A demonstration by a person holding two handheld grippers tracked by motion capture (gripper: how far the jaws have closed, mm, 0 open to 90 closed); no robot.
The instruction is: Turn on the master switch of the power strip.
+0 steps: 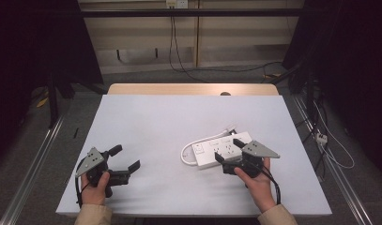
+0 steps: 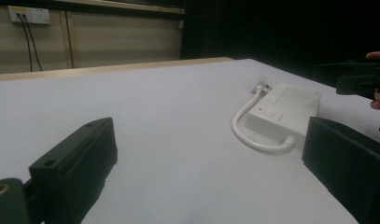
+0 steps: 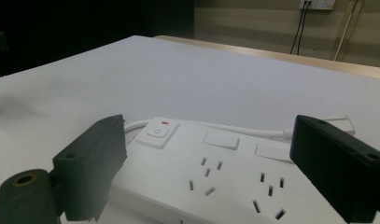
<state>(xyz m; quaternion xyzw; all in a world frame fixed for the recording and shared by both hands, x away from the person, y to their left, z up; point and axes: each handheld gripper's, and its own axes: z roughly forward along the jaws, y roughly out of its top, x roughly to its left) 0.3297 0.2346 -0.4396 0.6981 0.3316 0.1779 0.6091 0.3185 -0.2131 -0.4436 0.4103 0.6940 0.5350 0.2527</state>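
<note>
currently white power strip (image 1: 220, 151) flat on desk (image 1: 156, 122), right gripper (image 1: 229, 150) fingers spread over its near end, not clamped, left gripper (image 1: 125, 157) fingers released, well apart

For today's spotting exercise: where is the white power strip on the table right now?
In the high view the white power strip lies right of the table's centre, directly under the open right tongs, with its cable looped at its left end.

White power strip (image 1: 221, 149) with a red-marked switch (image 3: 158, 131) — black-jawed grippers — pale table (image 1: 146, 122).
</note>
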